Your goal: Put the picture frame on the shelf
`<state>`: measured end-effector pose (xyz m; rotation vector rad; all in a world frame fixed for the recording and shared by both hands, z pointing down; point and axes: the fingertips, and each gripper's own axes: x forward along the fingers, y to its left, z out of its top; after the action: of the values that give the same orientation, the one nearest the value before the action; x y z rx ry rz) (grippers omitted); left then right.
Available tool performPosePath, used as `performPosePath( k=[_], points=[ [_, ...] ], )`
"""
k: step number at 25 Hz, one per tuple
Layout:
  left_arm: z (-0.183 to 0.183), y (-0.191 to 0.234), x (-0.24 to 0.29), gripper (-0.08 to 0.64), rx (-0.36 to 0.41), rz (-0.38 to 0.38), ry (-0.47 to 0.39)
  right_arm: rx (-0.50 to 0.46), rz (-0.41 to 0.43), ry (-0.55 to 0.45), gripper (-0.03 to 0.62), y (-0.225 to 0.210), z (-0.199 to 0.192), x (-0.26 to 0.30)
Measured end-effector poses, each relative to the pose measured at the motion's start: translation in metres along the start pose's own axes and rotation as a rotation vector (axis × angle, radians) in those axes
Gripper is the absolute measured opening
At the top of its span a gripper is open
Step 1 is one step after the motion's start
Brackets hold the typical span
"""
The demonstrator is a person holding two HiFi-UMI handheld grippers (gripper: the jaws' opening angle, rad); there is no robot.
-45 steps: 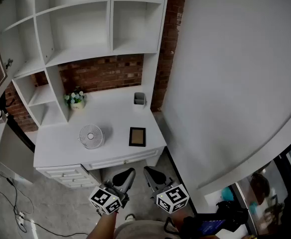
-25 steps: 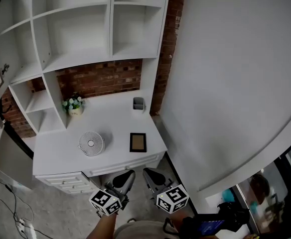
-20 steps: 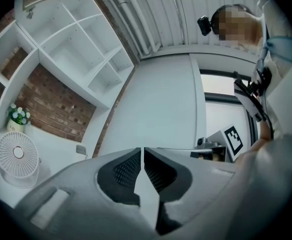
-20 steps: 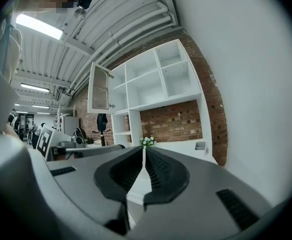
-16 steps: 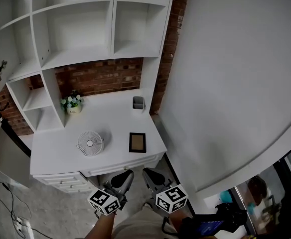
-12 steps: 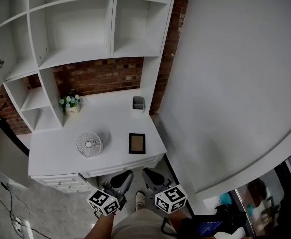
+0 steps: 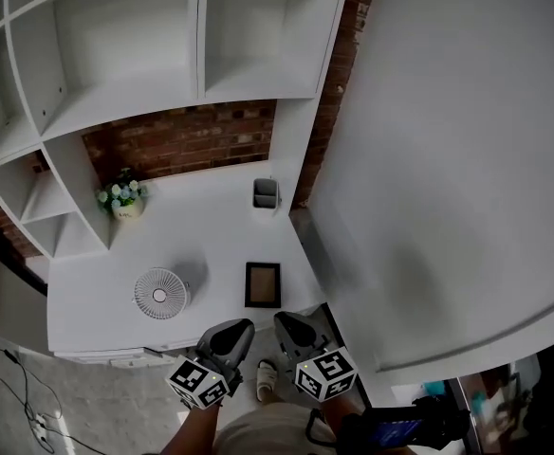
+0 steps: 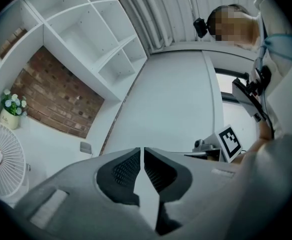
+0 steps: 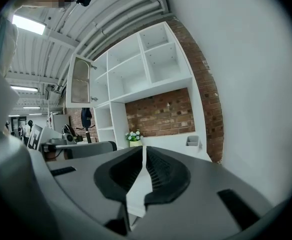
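Note:
A dark picture frame (image 7: 263,284) lies flat near the front edge of the white desk (image 7: 201,245). White shelves (image 7: 163,55) rise above the desk, with empty compartments. Just below the desk's front edge, my left gripper (image 7: 239,327) and right gripper (image 7: 283,321) sit side by side, both shut with nothing between the jaws. The frame is a short way beyond their tips. In the left gripper view the left gripper (image 8: 141,149) points along the desk. The right gripper (image 9: 144,148) faces the shelves (image 9: 136,69); the frame is hidden behind its jaws.
A small round fan (image 7: 160,293) stands left of the frame, also seen as the fan (image 8: 1,156). A flower pot (image 7: 120,200) sits by the side shelves and a grey pen holder (image 7: 266,192) at the back right. A plain wall (image 7: 448,159) bounds the desk on the right.
The desk and the shelves have come closer and slid down the head view. Both grippers have moved forward to the desk's front edge, still shut.

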<state>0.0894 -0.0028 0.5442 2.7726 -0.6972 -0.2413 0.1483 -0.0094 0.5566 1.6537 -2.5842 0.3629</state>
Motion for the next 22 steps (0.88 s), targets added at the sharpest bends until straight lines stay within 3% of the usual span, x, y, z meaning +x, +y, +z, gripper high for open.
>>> performPosePath(
  k=[10, 13, 17, 22],
  points=[
    [-0.013, 0.059, 0.067, 0.012, -0.040, 0.031, 0.064, 0.048, -0.036, 0.104, 0.038, -0.072, -0.013, 0.065],
    [-0.026, 0.083, 0.084, 0.012, -0.043, 0.096, 0.122, 0.073, -0.057, 0.153, 0.081, -0.095, -0.022, 0.081],
    [-0.052, 0.117, 0.098, 0.015, -0.050, 0.202, 0.224, 0.113, -0.085, 0.226, 0.090, -0.121, -0.043, 0.099],
    [-0.092, 0.148, 0.104, 0.091, -0.114, 0.270, 0.351, 0.160, -0.150, 0.327, 0.101, -0.145, -0.080, 0.119]
  ],
)
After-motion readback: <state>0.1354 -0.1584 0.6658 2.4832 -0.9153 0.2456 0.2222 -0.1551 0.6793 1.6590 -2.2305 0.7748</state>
